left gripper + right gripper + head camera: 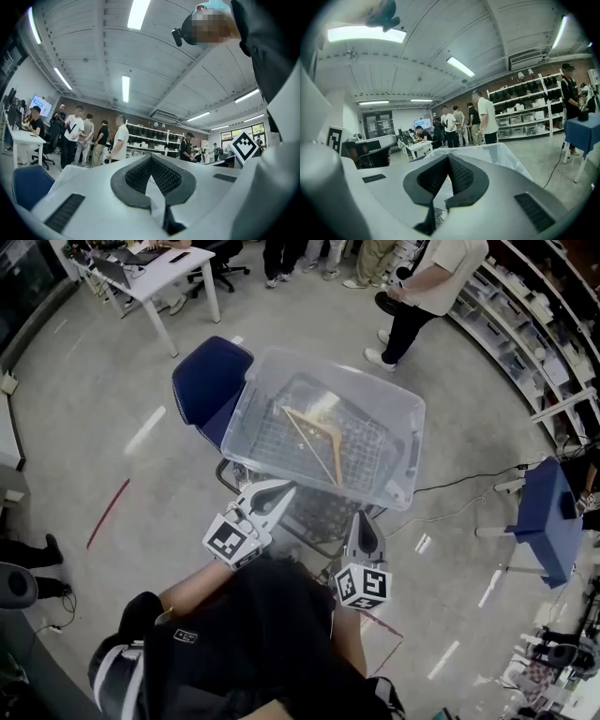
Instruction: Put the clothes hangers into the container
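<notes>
A clear plastic container (409,442) stands on a wire cart in front of me. A wooden clothes hanger (316,439) lies inside it on the bottom, leaning toward the right. My left gripper (278,491) hovers just short of the container's near left corner, shut and with nothing in it. My right gripper (364,529) is near the container's near right side, also shut and empty. In the left gripper view the fingertips (151,158) meet with nothing between them. The right gripper view shows its tips (449,157) closed, with the container (499,153) just beyond.
A blue chair (210,381) stands against the container's left side. Further off are a white desk (155,274) at the back left and a standing person (427,287) at the back right. A blue table (549,514), shelves and floor cables are at the right.
</notes>
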